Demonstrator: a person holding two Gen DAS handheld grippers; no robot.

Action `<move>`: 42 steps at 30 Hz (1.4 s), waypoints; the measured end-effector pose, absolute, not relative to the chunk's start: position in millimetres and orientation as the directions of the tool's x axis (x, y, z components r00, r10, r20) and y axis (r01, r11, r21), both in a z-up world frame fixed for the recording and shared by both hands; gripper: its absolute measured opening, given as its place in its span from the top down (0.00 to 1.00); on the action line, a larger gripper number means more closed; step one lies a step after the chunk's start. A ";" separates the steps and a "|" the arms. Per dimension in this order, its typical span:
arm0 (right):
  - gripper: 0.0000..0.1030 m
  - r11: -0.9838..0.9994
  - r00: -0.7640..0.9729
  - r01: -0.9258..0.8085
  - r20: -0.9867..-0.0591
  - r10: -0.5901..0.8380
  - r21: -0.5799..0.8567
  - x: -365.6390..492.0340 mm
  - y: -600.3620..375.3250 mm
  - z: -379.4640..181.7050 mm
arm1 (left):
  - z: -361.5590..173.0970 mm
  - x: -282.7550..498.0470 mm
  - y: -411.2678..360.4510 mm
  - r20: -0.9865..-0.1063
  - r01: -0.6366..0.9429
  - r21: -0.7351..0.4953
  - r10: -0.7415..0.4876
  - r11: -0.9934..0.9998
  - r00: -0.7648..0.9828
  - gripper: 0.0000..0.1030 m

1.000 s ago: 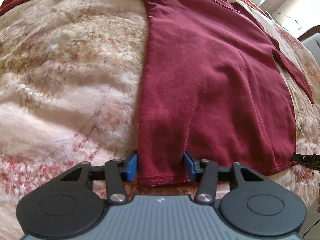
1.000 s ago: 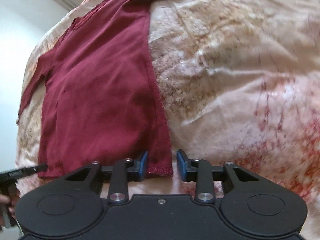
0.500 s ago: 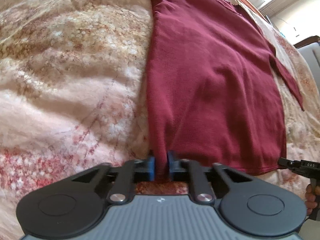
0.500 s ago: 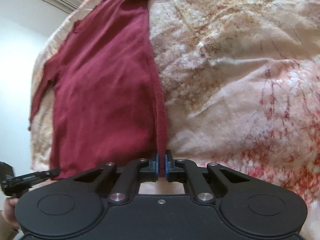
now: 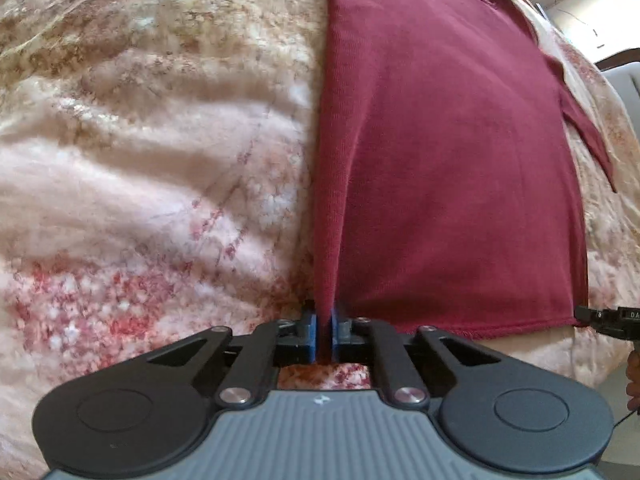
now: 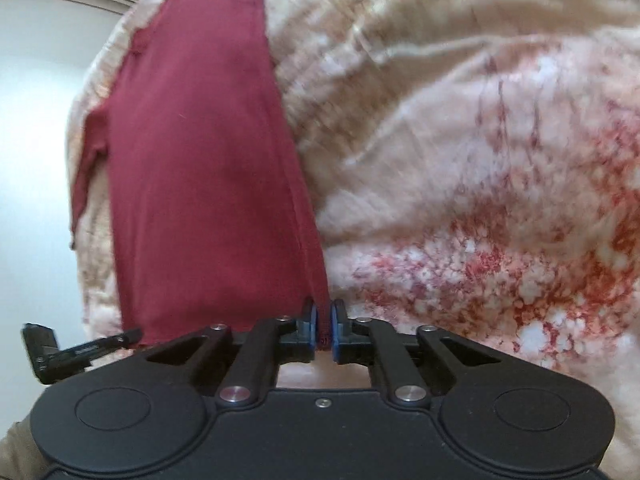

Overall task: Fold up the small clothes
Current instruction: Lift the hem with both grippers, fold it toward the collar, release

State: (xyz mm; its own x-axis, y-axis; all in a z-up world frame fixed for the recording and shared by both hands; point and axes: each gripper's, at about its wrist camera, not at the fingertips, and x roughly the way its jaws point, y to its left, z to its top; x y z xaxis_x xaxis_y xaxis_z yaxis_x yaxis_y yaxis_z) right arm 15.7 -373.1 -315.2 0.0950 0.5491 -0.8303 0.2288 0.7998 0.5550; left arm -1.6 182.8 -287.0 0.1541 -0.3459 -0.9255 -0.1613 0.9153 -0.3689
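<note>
Maroon shirt, left wrist view: the garment (image 5: pixel 448 152) lies flat across a beige and pink floral blanket (image 5: pixel 152 152), its hem toward my camera and its body running up and away.
Left gripper: my left gripper (image 5: pixel 324 330) has its blue pads (image 5: pixel 311 330) pinching the hem corner at the shirt's left edge; the jaws are narrow and easing slightly apart, with cloth between them and the pads pressing it into a raised ridge.
Far corner: at the right edge of this view the tip of my right gripper (image 5: pixel 600 318) sits at the hem's other corner, a bit of my hand (image 5: pixel 632 376) just below it.
Background: a pale wall and a window show at upper right.
Maroon shirt, right wrist view: the shirt (image 6: pixel 200 152) stretches up and to the left over the same blanket (image 6: pixel 480 160), a sleeve (image 6: pixel 86 168) hanging at its left side.
Right gripper: my right gripper (image 6: pixel 324 332) clamps the seamed right edge of the hem; the jaws are narrow and opening a little, the fabric between the pads (image 6: pixel 335 332).
Other tool: the black finger of my left gripper (image 6: pixel 84 350) meets the hem's opposite corner at lower left.
</note>
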 end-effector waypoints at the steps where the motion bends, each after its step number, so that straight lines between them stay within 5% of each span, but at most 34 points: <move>1: 0.79 0.802 0.091 0.230 -0.832 0.547 0.552 19.3 -373.1 -312.3 | -282.1 0.5 184.1 -0.927 -0.155 -0.363 -0.340 0.919 0.156 0.83; 3: 0.51 0.824 0.115 0.197 -0.847 0.519 0.532 26.1 -376.9 -293.7 | -265.1 0.9 190.2 -0.939 -0.124 -0.317 -0.293 0.940 0.178 0.36; 4: 0.46 0.840 0.136 0.174 -0.858 0.495 0.513 27.8 -381.0 -280.6 | -252.4 0.7 194.2 -0.946 -0.105 -0.279 -0.254 0.955 0.202 0.31; 12: 0.22 0.874 0.437 -0.178 -0.760 0.481 0.451 169.1 -357.9 -198.8 | -188.8 122.9 177.9 -0.870 0.132 -0.165 -0.208 0.977 0.447 0.15; 18: 0.22 0.809 0.469 -0.500 -0.688 0.554 0.310 339.1 -292.5 -216.6 | -192.4 296.9 139.5 -0.784 0.299 -0.023 -0.203 0.954 0.587 0.15; 23: 0.31 0.766 0.454 -0.605 -0.696 0.556 0.217 425.7 -262.1 -244.0 | -213.8 399.9 111.4 -0.779 0.441 0.058 -0.236 0.896 0.581 0.21; 29: 0.59 0.686 0.365 -0.686 -0.703 0.610 0.240 482.8 -240.7 -268.7 | -243.6 440.5 109.3 -0.829 0.563 0.028 -0.295 0.826 0.475 0.37; 34: 0.59 0.628 0.262 -0.735 -0.747 0.611 0.256 497.9 -218.2 -285.7 | -262.5 445.7 125.7 -0.866 0.583 -0.051 -0.327 0.811 0.379 0.43; 35: 0.65 0.620 0.242 -0.738 -0.752 0.613 0.268 498.0 -217.0 -287.3 | -264.5 446.8 128.5 -0.866 0.580 -0.068 -0.336 0.812 0.369 0.43; 36: 0.89 0.613 0.231 -0.742 -0.755 0.613 0.271 499.4 -214.5 -290.1 | -265.3 447.6 131.1 -0.865 0.574 -0.084 -0.345 0.814 0.363 0.45; 37: 0.96 0.609 0.220 -0.744 -0.761 0.611 0.275 500.8 -213.1 -291.9 | -264.2 447.2 133.6 -0.865 0.570 -0.093 -0.350 0.817 0.359 0.50; 38: 0.96 0.612 0.225 -0.740 -0.755 0.616 0.279 501.7 -214.4 -291.2 | -263.7 447.4 135.5 -0.864 0.567 -0.090 -0.347 0.818 0.364 0.79; 39: 0.96 0.621 0.237 -0.726 -0.741 0.629 0.295 503.6 -218.9 -289.0 | -261.1 446.8 137.5 -0.859 0.567 -0.078 -0.344 0.820 0.378 0.95; 42: 0.97 0.659 0.275 -0.671 -0.712 0.647 0.339 506.2 -237.7 -285.3 | -256.4 442.7 146.7 -0.837 0.529 -0.071 -0.339 0.846 0.430 0.96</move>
State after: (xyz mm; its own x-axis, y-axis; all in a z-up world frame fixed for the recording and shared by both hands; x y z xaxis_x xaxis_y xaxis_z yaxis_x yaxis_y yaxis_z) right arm 506.2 -237.7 -285.3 0.2751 0.6465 -0.7116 -0.6712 0.6591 0.3394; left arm 442.7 146.7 -256.4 0.4300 -0.3389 -0.8368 0.5286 0.8459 -0.0709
